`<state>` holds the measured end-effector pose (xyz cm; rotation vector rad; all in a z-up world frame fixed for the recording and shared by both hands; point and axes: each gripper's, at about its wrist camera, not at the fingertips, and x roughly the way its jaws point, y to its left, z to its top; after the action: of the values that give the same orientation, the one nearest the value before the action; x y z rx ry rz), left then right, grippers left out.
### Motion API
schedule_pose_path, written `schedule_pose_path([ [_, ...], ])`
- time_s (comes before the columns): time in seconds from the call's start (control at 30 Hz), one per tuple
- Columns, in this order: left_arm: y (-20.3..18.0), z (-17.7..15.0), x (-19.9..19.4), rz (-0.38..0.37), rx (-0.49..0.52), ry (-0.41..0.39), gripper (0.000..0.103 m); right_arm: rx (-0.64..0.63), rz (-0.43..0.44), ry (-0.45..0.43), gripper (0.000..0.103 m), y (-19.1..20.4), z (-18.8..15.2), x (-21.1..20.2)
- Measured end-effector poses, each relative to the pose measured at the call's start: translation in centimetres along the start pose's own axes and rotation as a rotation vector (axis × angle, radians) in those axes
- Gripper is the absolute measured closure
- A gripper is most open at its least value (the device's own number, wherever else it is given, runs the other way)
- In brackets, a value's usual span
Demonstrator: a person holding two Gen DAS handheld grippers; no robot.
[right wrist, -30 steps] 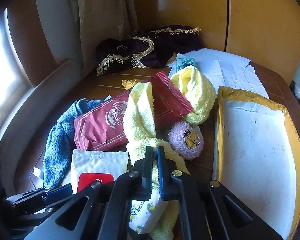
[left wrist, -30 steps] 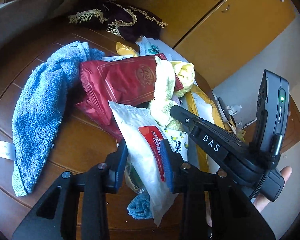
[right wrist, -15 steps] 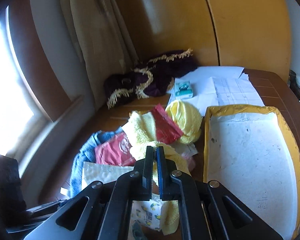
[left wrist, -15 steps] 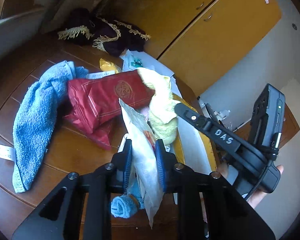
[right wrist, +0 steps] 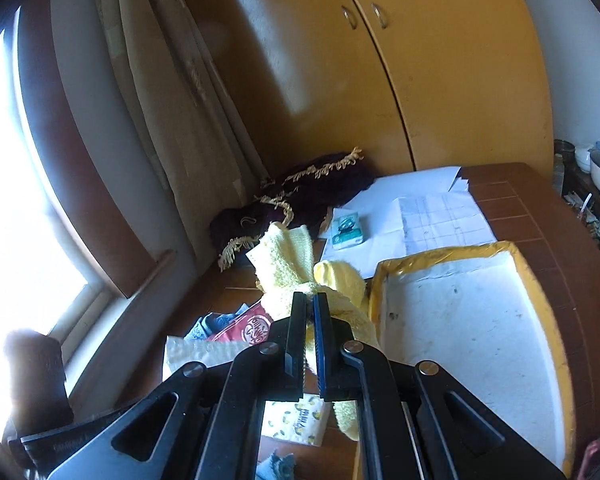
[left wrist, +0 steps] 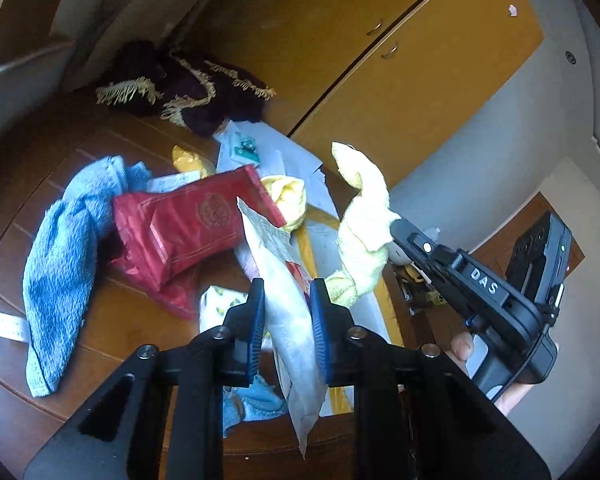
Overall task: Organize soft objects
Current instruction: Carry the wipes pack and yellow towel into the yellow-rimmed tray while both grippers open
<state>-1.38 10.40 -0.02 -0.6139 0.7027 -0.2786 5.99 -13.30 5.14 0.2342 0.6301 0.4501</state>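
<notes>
My left gripper point(left wrist: 287, 294) is shut on a white plastic packet point(left wrist: 288, 320) with a red label, lifted off the wooden table point(left wrist: 100, 340). My right gripper point(right wrist: 309, 300) is shut on a pale yellow towel point(right wrist: 288, 264), which hangs in the air to the right in the left wrist view point(left wrist: 364, 216). On the table lie a blue towel point(left wrist: 64, 264), a red foil pouch point(left wrist: 192, 224) and a second yellow cloth point(left wrist: 290, 196). A small blue cloth point(left wrist: 256, 400) lies under my left gripper.
A yellow-edged white padded envelope point(right wrist: 468, 344) lies at the right of the table. White papers point(right wrist: 420, 208) and a small teal box point(right wrist: 346, 232) sit behind it. A dark fringed cloth point(right wrist: 300, 196) is by the curtain. Yellow cupboard doors point(right wrist: 380, 80) stand behind.
Both grippers have risen. The left closed on the white packet and lifted it; the right pulled the yellow towel up off the pile, clear of the red pouch.
</notes>
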Motion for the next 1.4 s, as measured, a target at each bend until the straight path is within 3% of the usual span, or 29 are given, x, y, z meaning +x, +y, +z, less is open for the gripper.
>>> schedule_pose_path([
  [0.4,-6.4,1.5,2.9,-0.127,0.103,0.025,0.084,0.064,-0.076,-0.123,0.099,-4.4,-0.2,-8.6],
  [0.63,-8.8,1.1,7.3,-0.175,0.104,0.125,0.084,0.091,-0.13,-0.089,0.099,-7.3,-1.7,-8.9],
  [0.93,-10.1,-1.2,12.3,-0.158,0.122,0.225,0.084,0.156,-0.156,-0.015,0.099,-10.6,-3.8,-6.4],
  [1.4,-9.9,-3.4,17.0,0.003,0.219,0.267,0.084,0.177,-0.241,0.089,0.099,-12.6,-5.8,0.1],
])
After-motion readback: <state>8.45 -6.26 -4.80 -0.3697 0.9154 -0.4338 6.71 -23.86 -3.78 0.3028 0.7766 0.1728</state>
